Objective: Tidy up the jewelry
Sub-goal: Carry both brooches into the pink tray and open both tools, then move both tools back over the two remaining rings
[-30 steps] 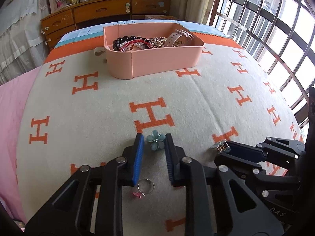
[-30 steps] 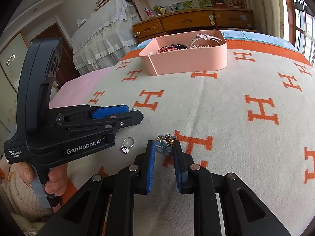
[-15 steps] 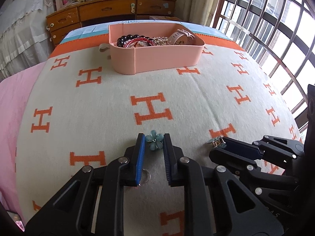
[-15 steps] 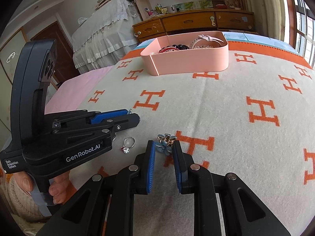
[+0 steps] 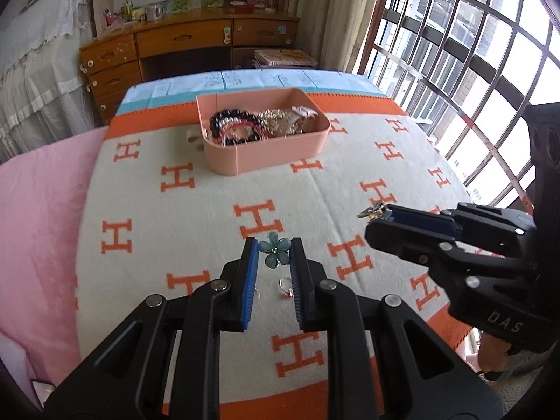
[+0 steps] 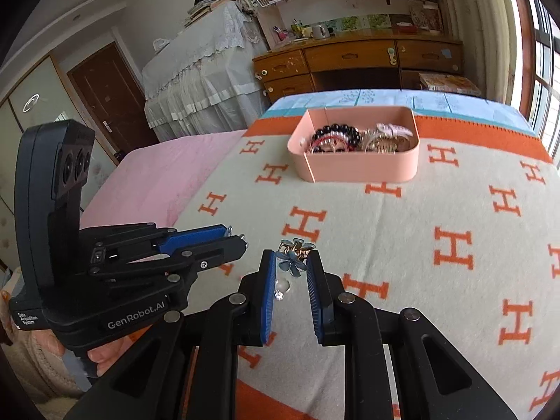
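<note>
Blue petals of a flower ring (image 5: 276,252) sit pinched at the tips of the left tool (image 5: 274,255), its pads drawn narrow around the piece. The right tool (image 6: 293,262) also grips narrowly, on a blue flower clip (image 6: 292,257) with small gold loops at its far end; in the left view that clip (image 5: 373,210) pokes out past the right tool's tip. Both pieces appear lifted clear of the blanket (image 5: 196,220) on the bed.

The pink tray (image 5: 266,155) lies straight ahead on the far side of the blanket, well apart from both tools. Its long axis runs left to right across the bed, and a thin wall splits it: dark and red beads (image 5: 232,127) on the left, gold chains and a pale watch on the right. Neither hand looks clearly nearer; the left tool lines up more with the tray's middle.

A small silver ring (image 5: 285,284) with a pink stone lies on the blanket under the tools, partly hidden by the pads. Which section suits each flower piece is hard to judge, as the tray's near wall hides its floor.
</note>
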`<state>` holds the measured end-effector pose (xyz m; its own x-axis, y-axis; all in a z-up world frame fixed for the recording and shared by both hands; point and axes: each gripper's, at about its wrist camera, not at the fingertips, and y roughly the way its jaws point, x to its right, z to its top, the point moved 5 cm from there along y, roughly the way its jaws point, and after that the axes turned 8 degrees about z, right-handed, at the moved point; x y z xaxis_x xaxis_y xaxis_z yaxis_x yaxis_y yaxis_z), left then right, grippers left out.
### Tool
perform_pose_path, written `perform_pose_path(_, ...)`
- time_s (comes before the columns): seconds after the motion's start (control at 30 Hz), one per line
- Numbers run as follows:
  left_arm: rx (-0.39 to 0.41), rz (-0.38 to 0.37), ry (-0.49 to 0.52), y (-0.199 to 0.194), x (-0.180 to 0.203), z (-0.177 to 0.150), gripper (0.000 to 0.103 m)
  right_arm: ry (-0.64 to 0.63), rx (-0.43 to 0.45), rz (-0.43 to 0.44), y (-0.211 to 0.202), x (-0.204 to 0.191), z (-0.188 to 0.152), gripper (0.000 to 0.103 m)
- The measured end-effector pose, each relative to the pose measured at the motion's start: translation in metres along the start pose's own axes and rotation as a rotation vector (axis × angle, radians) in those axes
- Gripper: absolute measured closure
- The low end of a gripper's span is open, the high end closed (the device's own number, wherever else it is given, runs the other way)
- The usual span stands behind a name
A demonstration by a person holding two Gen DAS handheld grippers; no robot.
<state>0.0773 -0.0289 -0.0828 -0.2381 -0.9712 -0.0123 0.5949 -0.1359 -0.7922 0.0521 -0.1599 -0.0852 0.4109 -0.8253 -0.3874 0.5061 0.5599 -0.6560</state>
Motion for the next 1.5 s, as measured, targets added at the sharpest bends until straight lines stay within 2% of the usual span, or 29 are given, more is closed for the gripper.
perform_pose_path(0.17,0.052,0.05,0.032,-0.021,-0.01,0.057,0.087,-0.029,0.069,-0.012,-0.037,-0.009,0.064,0.085)
perform_pose_path(0.3,0.063,0.082,0.014,-0.016,-0.024,0.104,0.087,-0.031,0.136,-0.04,-0.055,-0.001,0.114,0.085)
perform_pose_path(0.47,-0.007,0.046,-0.064,0.026,-0.038,0.149,0.087,0.061,0.14,-0.045,-0.037,0.038,0.16,0.085)
perform_pose_path(0.57,-0.067,0.029,-0.087,0.067,-0.037,0.162,0.087,0.139,0.098,-0.052,-0.006,0.073,0.174,0.085)
perform_pose_path(0.73,-0.125,0.028,-0.104,0.13,-0.027,0.169,0.087,0.243,0.016,-0.055,0.054,0.127,0.174,0.085)
perform_pose_path(0.93,-0.186,0.017,-0.144,0.177,-0.025,0.165,0.086,0.324,-0.038,-0.066,0.103,0.164,0.163,0.084)
perform_pose_path(1.0,-0.219,-0.007,-0.154,0.185,-0.024,0.161,0.085,0.332,-0.048,-0.067,0.111,0.168,0.159,0.08)
perform_pose_path(1.03,-0.23,-0.013,-0.155,0.19,-0.024,0.16,0.083,0.333,-0.048,-0.069,0.114,0.168,0.157,0.072)
perform_pose_path(1.07,-0.242,-0.008,-0.151,0.191,-0.024,0.159,0.079,0.332,-0.041,-0.076,0.116,0.169,0.155,0.065)
perform_pose_path(1.27,-0.234,0.006,-0.148,0.181,-0.032,0.15,0.076,0.334,0.003,-0.085,0.106,0.167,0.152,0.064)
perform_pose_path(1.5,-0.177,0.015,-0.109,0.13,-0.036,0.13,0.076,0.255,0.04,-0.092,0.071,0.131,0.136,0.064)
